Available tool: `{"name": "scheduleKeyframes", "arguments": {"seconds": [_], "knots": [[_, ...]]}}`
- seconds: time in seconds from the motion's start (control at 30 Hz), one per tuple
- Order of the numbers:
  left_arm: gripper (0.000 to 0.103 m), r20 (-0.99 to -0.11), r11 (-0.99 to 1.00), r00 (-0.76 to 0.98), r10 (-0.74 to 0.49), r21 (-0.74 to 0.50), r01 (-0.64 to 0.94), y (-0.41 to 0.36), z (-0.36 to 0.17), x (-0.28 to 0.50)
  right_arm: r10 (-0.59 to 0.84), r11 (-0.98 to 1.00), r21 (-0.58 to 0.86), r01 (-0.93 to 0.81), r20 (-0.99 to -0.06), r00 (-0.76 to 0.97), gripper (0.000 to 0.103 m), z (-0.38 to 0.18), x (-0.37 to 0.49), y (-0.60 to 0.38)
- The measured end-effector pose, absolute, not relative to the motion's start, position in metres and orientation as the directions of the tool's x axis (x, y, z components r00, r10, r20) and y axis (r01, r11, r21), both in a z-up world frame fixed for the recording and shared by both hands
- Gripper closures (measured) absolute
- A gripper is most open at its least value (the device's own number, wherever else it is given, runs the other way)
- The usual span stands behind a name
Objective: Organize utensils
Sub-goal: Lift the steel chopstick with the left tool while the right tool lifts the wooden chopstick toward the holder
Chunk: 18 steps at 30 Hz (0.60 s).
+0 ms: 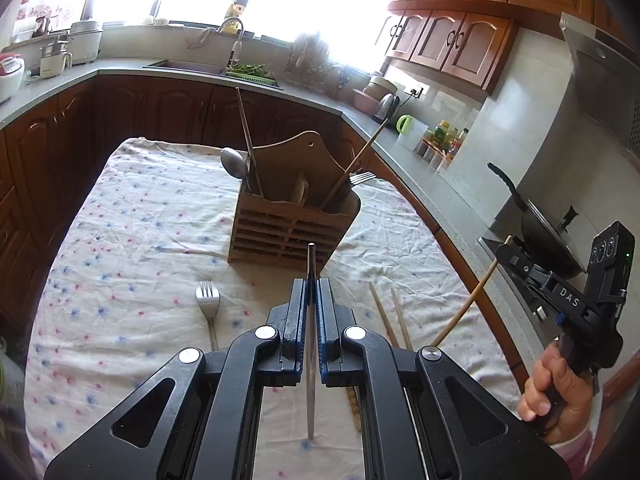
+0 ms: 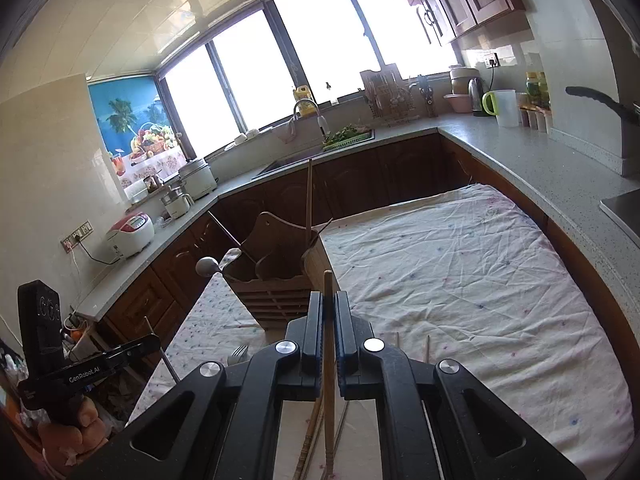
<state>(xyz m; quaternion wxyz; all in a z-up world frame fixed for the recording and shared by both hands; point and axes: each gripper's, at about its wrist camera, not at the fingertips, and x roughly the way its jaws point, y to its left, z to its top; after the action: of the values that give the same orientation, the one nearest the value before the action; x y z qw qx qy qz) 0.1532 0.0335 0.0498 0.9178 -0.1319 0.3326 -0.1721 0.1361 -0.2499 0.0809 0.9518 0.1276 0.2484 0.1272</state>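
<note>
Your left gripper (image 1: 312, 300) is clamped on a metal utensil handle (image 1: 311, 344) and your right gripper (image 2: 329, 320) on a wooden chopstick (image 2: 329, 360), both above the cloth. The wooden holder (image 1: 294, 220) already contains a spoon (image 1: 234, 163), a fork and chopsticks. A fork (image 1: 208, 304) and two chopsticks (image 1: 390, 316) remain on the cloth.

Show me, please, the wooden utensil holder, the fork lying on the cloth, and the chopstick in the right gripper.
wooden utensil holder (image 1: 280, 232): left wrist view, slatted front wall.
fork (image 1: 207, 296): left wrist view, its tines.
chopstick (image 2: 328, 292): right wrist view, tip above the pads.
</note>
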Motion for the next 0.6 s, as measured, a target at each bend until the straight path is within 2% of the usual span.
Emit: {"name": "scheduleKeyframes", "arguments": {"seconds": [0.6], "knots": [[0.099,-0.517,0.910,0.765,-0.383,-0.351,0.218,0.046,0.072,0.153,0.329,0.928,0.305,-0.213,-0.405,0.853,0.098,0.094,0.144,-0.239]]}}
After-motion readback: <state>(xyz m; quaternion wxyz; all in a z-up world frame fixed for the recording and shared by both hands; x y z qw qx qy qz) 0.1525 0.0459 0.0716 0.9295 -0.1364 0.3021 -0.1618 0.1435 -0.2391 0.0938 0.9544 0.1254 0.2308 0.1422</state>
